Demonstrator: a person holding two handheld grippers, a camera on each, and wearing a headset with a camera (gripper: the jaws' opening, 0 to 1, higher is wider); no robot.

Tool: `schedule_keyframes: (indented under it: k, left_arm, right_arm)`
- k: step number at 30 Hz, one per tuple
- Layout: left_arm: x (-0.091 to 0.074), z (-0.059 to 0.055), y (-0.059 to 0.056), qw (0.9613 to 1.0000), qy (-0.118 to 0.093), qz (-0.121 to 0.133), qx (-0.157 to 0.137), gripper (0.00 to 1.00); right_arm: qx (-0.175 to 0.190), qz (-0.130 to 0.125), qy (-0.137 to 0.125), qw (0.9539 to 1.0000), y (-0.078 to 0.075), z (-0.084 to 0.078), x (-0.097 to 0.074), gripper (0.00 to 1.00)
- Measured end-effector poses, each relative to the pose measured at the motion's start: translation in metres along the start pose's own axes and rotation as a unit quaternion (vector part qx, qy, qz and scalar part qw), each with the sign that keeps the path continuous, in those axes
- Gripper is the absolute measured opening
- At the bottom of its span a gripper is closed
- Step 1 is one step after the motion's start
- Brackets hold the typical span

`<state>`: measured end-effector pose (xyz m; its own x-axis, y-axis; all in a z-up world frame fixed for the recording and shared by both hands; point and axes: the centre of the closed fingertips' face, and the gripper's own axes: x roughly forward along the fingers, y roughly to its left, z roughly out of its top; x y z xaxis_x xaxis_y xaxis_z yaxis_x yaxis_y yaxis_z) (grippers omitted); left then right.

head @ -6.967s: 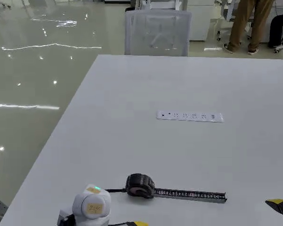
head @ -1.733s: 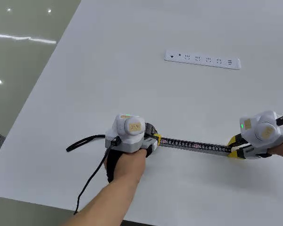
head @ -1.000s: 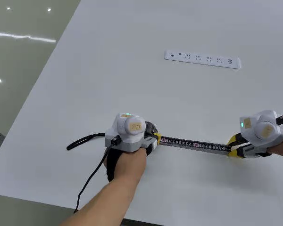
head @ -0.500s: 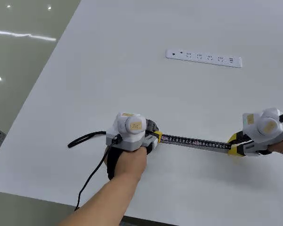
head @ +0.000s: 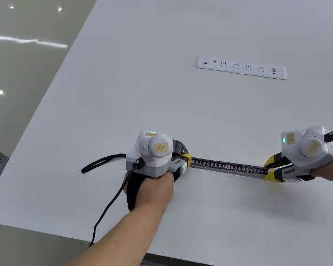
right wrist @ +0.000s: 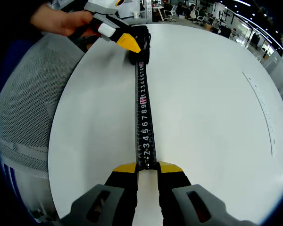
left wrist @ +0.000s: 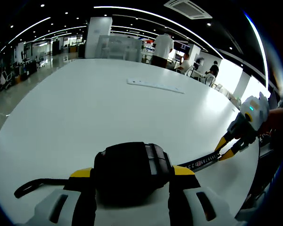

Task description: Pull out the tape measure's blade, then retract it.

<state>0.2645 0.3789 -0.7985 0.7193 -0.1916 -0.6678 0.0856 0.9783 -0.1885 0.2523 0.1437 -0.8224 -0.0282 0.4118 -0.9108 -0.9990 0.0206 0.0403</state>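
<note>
The black tape measure case (head: pixel 179 148) lies on the white table (head: pixel 155 83) with my left gripper (head: pixel 183 162) shut on it. In the left gripper view the case (left wrist: pixel 132 168) sits between the yellow-tipped jaws. Its black blade (head: pixel 227 166) with white numbers runs right, flat on the table, to my right gripper (head: pixel 268 169), which is shut on the blade's end. In the right gripper view the blade (right wrist: pixel 144 113) stretches from my right gripper (right wrist: pixel 146 167) away to the case (right wrist: pixel 140 47) and the left gripper (right wrist: pixel 127 41).
A white power strip (head: pixel 241 65) lies further back on the table. The case's black strap (head: pixel 100 163) trails to the left. A grey mesh chair (right wrist: pixel 23 103) stands by the table's near edge. People stand far behind the table (left wrist: pixel 162 47).
Seven seconds ago the tape lay untouched with its blade out; now both grippers hold it. Over the last second the right gripper has slid slightly toward the case, and the exposed blade is a little shorter.
</note>
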Motion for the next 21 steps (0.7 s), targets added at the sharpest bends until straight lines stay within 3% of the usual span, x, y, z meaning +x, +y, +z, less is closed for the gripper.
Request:
schedule_keyframes:
  k: [21]
  left_arm:
    - [0.0, 0.0, 0.0, 1.0, -0.002, -0.002, -0.006, 0.58]
  right_arm:
    - [-0.008, 0.002, -0.014, 0.9999, -0.001, 0.024, 0.011, 0.12]
